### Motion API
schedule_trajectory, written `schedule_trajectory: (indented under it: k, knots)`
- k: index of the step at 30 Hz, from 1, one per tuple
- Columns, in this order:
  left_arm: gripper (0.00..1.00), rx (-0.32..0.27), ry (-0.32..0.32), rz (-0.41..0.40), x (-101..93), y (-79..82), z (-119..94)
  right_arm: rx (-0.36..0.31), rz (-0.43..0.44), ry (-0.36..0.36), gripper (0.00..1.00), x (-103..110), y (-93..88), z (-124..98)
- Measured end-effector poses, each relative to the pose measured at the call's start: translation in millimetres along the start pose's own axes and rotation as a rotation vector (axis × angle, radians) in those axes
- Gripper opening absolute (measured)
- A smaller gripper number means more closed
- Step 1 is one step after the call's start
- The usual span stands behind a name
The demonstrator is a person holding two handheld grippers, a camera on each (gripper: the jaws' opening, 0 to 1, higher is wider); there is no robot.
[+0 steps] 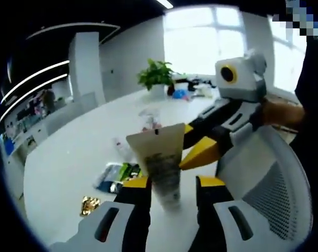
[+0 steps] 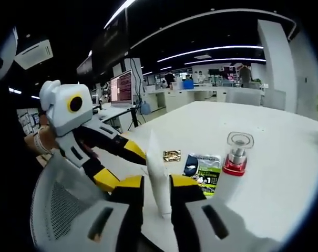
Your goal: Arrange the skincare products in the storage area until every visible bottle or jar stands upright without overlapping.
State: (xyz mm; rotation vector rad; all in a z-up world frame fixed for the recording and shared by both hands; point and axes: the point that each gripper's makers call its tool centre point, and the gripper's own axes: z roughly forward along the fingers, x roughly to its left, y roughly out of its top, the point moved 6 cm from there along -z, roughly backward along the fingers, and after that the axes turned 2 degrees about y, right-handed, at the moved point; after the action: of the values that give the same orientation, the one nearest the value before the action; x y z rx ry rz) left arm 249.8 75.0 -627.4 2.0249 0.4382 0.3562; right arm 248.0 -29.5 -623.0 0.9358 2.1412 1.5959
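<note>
While both cameras looked over the white counter [image 2: 274,152], each pair of tongs stood close around the same pale squeeze tube [image 1: 161,163]. Seen from the left gripper view, the left tongs [image 1: 172,184] had their yellow-tipped jaws on either side of the tube's lower end, and the tube rose upright between them with its flat crimped edge at the top; the right tongs [image 1: 201,149] reached in from the right, with yellow tips just beside the tube's edge. Seen from the right gripper view, the right tongs [image 2: 156,184] flanked the tube [image 2: 159,178] edge-on, narrow and upright, while the left tongs [image 2: 122,163] came in from the left. Whether either pair actually pressed the tube could not be told, since the contact faces were hidden. Near the tube on the counter stood a white bottle [image 2: 233,170] with a red collar and a clear cap, upright. Between tube and bottle lay a flat green and blue sachet [image 2: 203,169], and a small gold packet [image 2: 171,155] lay beyond it. A mesh chair back [image 1: 274,194] sat at the counter's edge, and a potted plant [image 1: 156,76] stood far across it.
</note>
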Motion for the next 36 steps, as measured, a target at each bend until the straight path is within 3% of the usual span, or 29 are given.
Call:
schedule_trajectory:
  k: [27,36]
  knots:
    - [0.27,0.060,-0.006,0.079,5.3,-4.1,22,-0.008,0.028,0.056,0.13,9,10.7,11]
    - [0.15,0.039,0.012,0.058,17.6,-5.2,27,-0.011,0.035,0.054,0.12,9,11.3,11]
